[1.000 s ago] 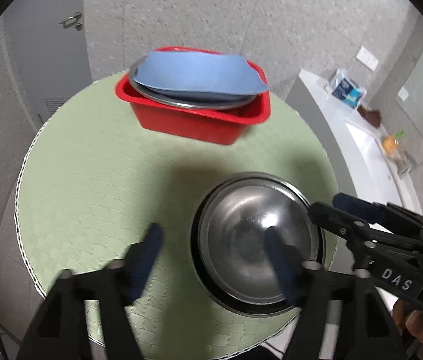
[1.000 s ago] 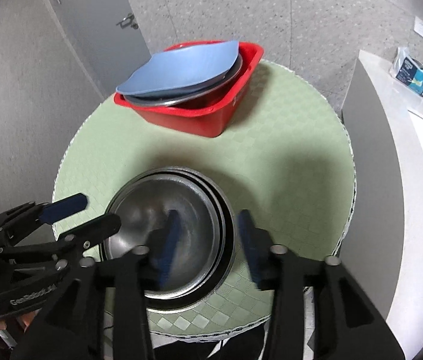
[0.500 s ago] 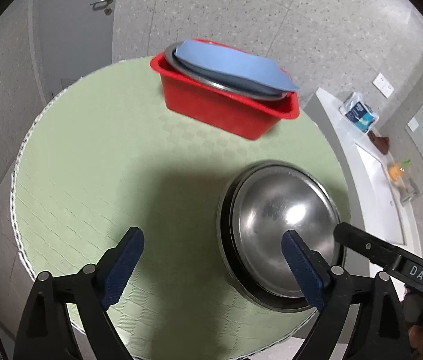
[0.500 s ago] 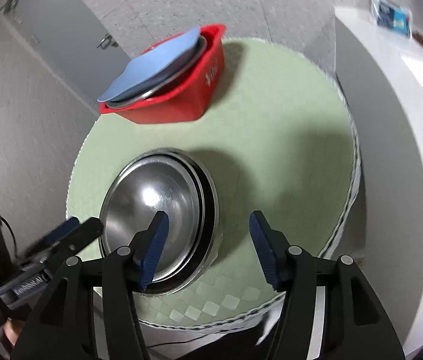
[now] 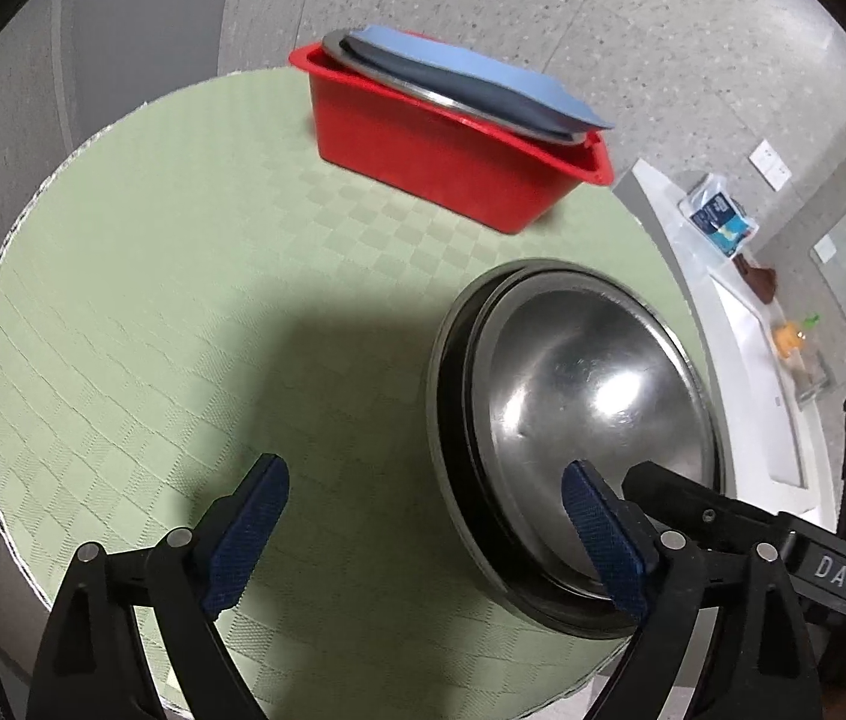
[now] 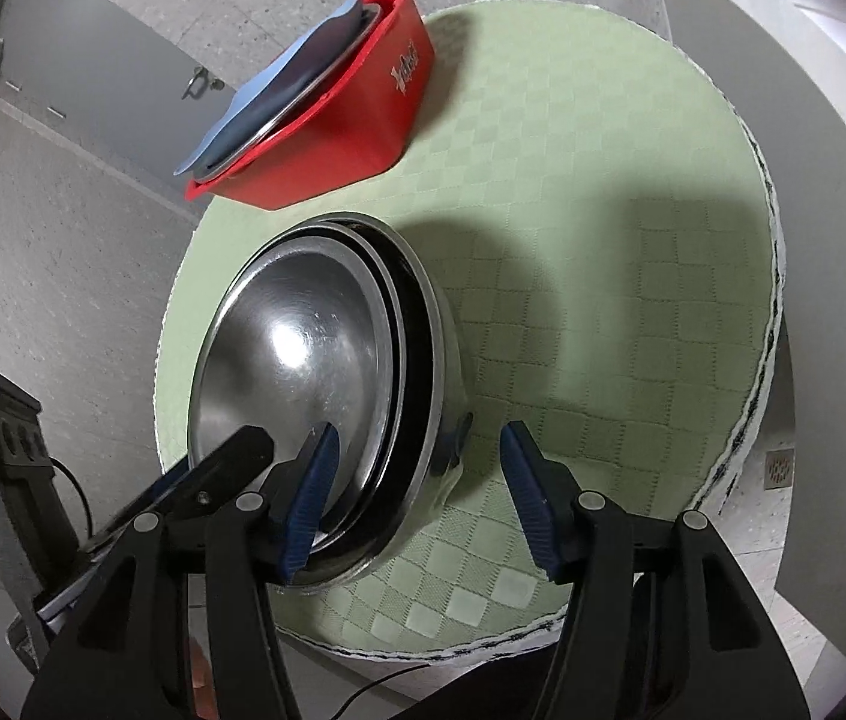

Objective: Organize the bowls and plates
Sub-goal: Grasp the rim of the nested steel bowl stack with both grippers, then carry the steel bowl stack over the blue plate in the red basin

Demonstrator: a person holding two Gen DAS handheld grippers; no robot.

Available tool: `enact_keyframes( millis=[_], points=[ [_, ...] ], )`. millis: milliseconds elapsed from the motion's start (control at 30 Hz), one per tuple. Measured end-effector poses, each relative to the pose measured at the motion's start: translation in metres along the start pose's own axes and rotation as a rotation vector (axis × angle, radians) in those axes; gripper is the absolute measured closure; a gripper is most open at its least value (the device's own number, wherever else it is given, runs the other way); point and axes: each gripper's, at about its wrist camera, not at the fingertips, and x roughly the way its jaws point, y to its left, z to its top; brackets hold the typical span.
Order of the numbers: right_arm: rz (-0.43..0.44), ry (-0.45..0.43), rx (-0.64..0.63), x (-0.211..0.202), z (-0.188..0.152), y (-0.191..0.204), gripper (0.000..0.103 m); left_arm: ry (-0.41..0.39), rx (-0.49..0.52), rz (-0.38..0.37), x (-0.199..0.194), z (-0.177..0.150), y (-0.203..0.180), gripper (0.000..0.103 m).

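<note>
While nested steel bowls [image 5: 591, 420] sit lower right on green round table [image 5: 183, 300], left gripper [image 5: 423, 534] closing from wide, rim between pads, unclamped; right gripper [image 6: 417, 498] apart astride rim. Red bin [image 5: 441, 162] upper centre already holds blue plate [image 5: 483, 75]; bowls left.

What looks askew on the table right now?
In the red bin, the blue plate and the metal dish under it sit tilted, too wide to drop in, the plate's corner jutting past the rim. The steel bowls are nested evenly. Nothing spilled.
</note>
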Motion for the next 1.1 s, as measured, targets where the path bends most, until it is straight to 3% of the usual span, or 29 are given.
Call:
enact_keyframes(
  millis=[233, 367, 733, 1100],
  points=[
    [0.034, 0.030, 0.002, 0.012, 0.001, 0.000, 0.052, 0.045, 0.003, -0.068, 0.014, 0.002, -0.005, 0.039],
    [0.039, 0.037, 0.007, 0.015, 0.001, -0.001, 0.055, 0.047, 0.027, -0.114, 0.018, 0.003, -0.011, 0.058],
    [0.045, 0.014, -0.005, 0.000, 0.001, 0.001, 0.055, -0.005, 0.054, -0.111, 0.008, 0.014, -0.017, 0.059],
    [0.093, -0.105, -0.098, -0.054, 0.044, 0.031, 0.055, -0.176, 0.084, -0.137, -0.042, 0.059, -0.043, 0.059]
  ],
)
